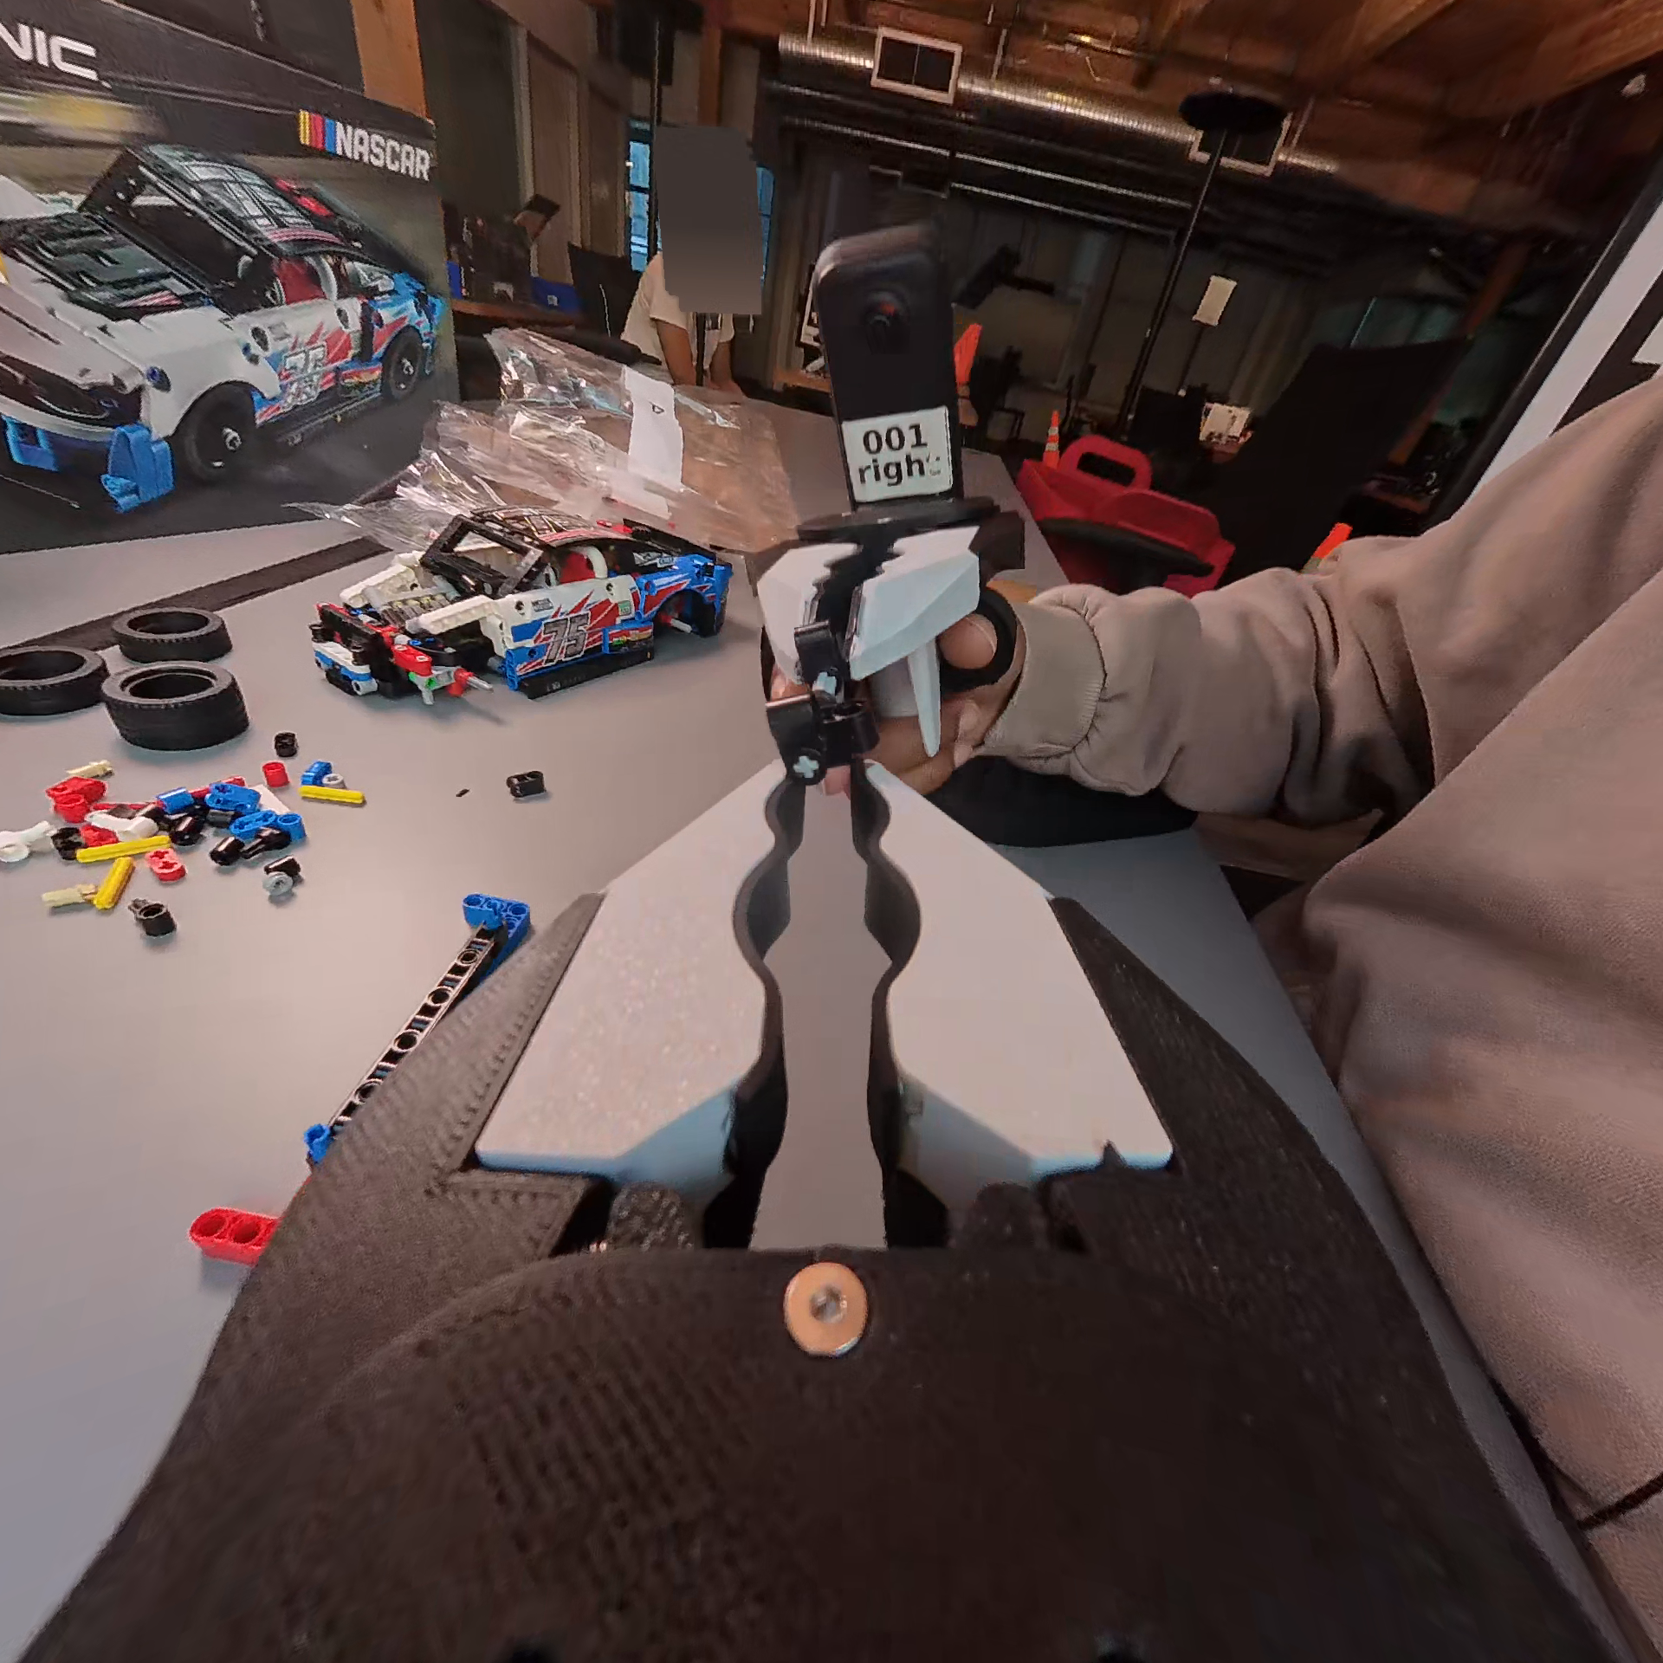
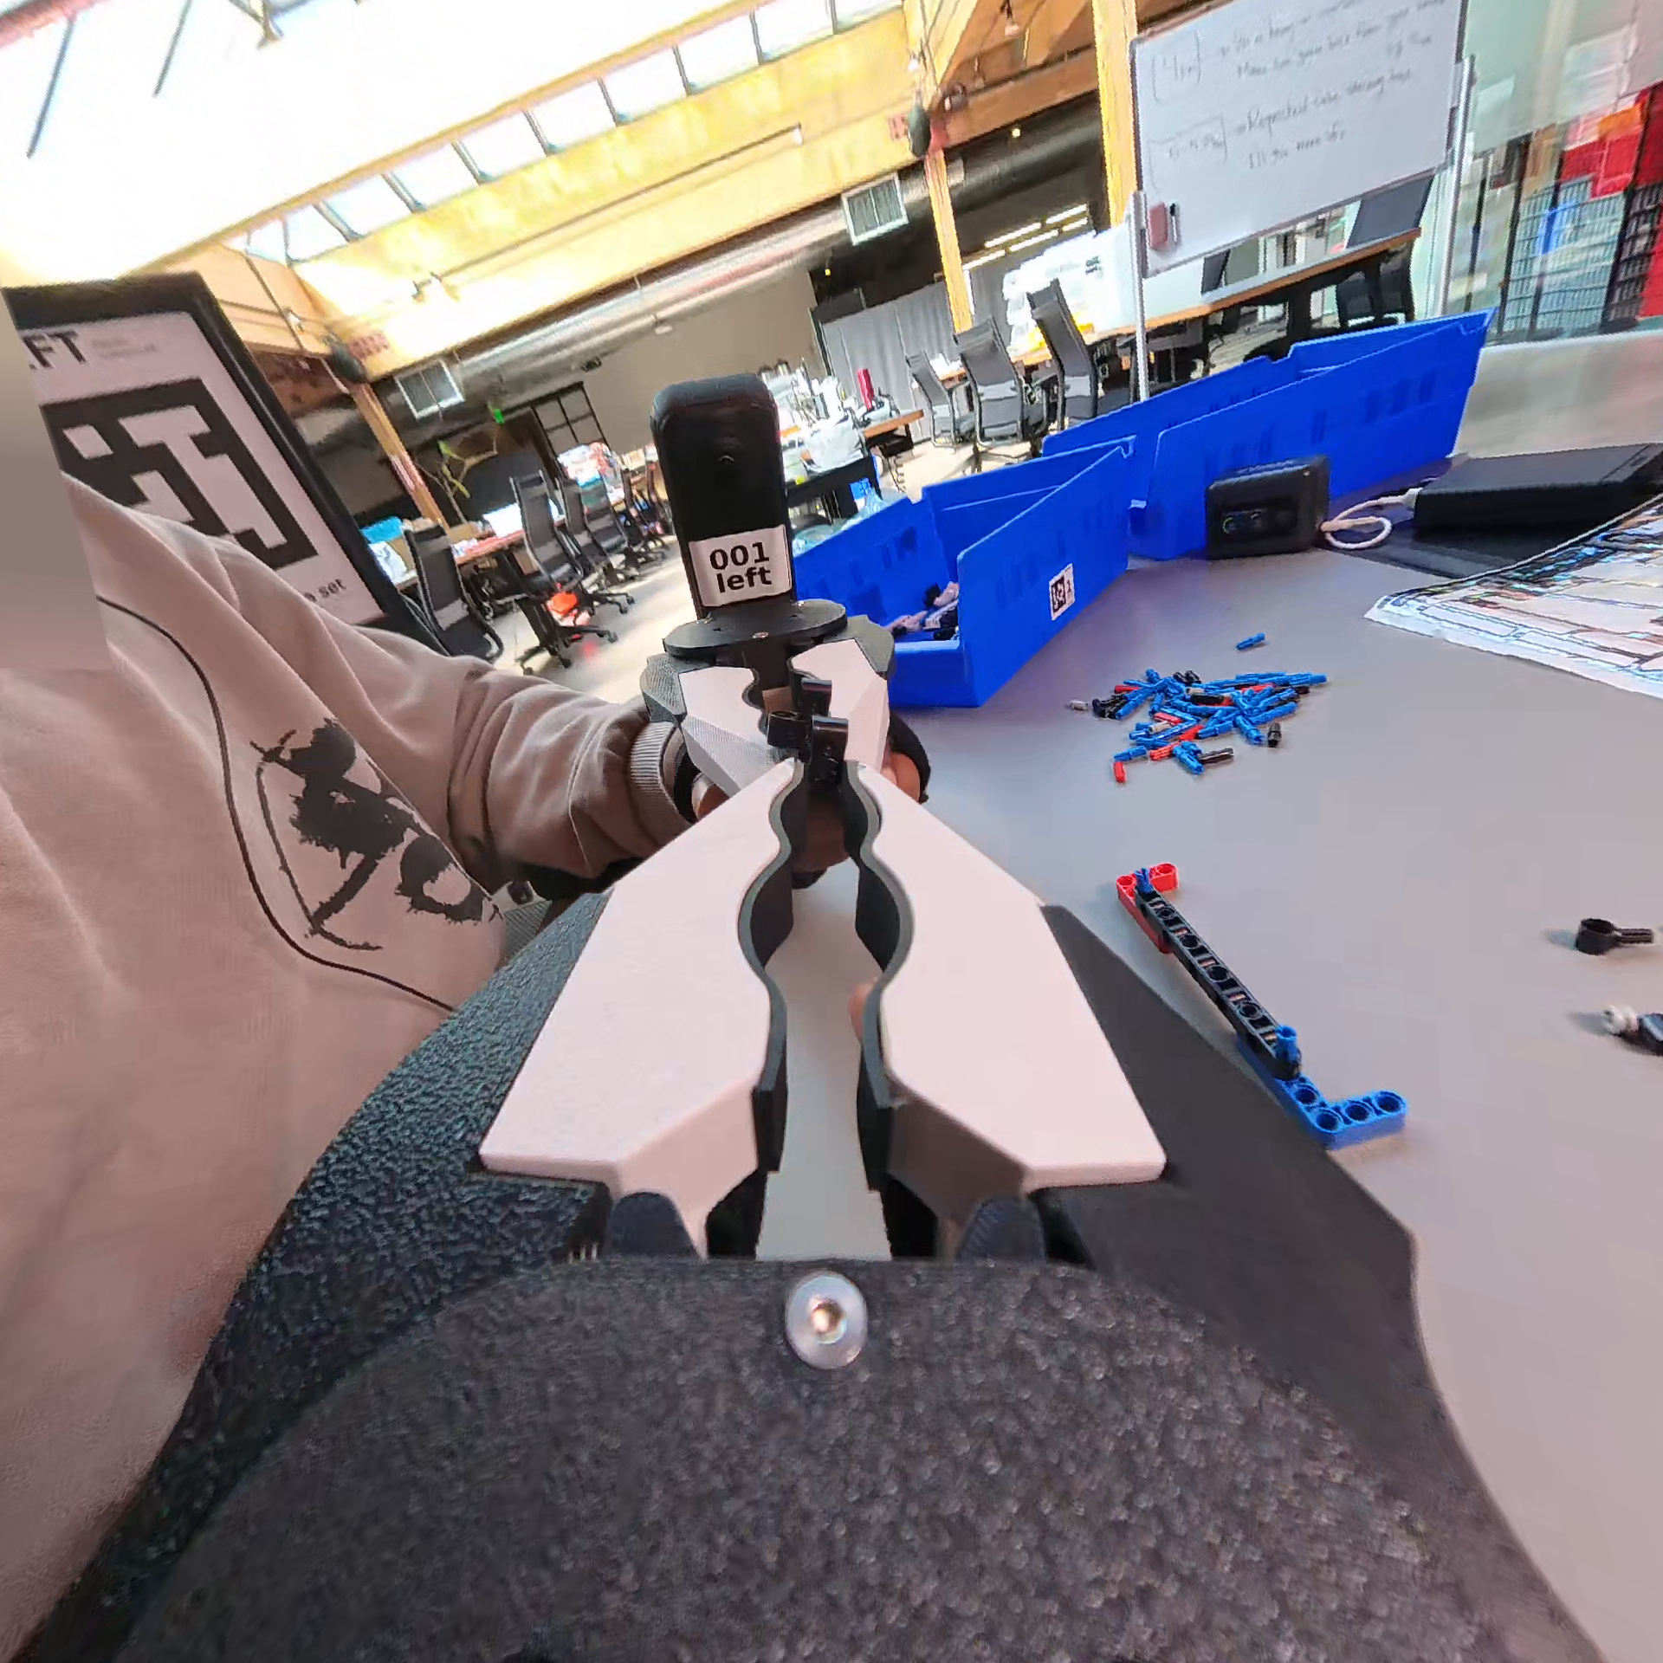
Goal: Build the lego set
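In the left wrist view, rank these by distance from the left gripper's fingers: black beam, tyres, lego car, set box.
1. black beam, beside the left gripper, lower left.
2. tyres, left.
3. lego car, centre-left.
4. set box, upright, far left.

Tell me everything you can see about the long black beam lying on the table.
The long black beam is a slim plastic Lego Technic piece with a row of round holes. It lies flat on the grey table. A blue angled piece is joined at one end, a small red and blue one at the other. Neither tongs touch it.
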`<state>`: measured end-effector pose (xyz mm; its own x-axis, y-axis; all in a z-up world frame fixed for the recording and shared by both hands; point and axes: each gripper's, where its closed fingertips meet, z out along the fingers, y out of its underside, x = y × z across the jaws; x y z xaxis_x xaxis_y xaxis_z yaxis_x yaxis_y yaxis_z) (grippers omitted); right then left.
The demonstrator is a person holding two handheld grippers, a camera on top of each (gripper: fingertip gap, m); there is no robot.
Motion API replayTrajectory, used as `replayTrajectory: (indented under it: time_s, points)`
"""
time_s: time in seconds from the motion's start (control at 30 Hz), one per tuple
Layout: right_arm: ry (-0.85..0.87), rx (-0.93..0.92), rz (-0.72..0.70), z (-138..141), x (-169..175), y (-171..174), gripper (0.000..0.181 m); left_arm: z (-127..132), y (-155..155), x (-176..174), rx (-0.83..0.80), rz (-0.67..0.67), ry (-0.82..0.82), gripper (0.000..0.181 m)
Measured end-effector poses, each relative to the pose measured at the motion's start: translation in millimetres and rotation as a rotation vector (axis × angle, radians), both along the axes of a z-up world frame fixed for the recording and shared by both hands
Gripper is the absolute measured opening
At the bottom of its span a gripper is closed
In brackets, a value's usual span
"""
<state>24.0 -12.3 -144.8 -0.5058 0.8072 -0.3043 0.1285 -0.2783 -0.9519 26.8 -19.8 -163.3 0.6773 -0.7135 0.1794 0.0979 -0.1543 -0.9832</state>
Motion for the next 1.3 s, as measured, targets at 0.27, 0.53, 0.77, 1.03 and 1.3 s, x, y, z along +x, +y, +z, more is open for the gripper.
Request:
replayTrajectory:
  time_s: [0.27, 0.53, 0.77, 1.03, 1.3]
  points:
    - [0.053, -0.184, -0.003, 5, -4, 10, 0.005, 7, 4, -8, 0.025, 0.04, -0.043, 0.01]
    - [0.074, -0.263, -0.008, 9, -2, 18, 0.005, 11, 7, -17, 0.015, 0.06, -0.108, 0.016]
    - [0.073, -0.172, -0.028, 5, -3, 13, 0.005, 18, 4, -18, 0.035, 0.044, -0.149, 0.02]
    - [0.065, -0.095, -0.046, -1, -4, 9, 0.005, 16, 4, -14, 0.024, 0.032, -0.154, 0.017]
    - [0.055, -0.069, -0.046, -4, -4, 8, 0.005, 14, 4, -13, 0.015, 0.02, -0.141, 0.016]
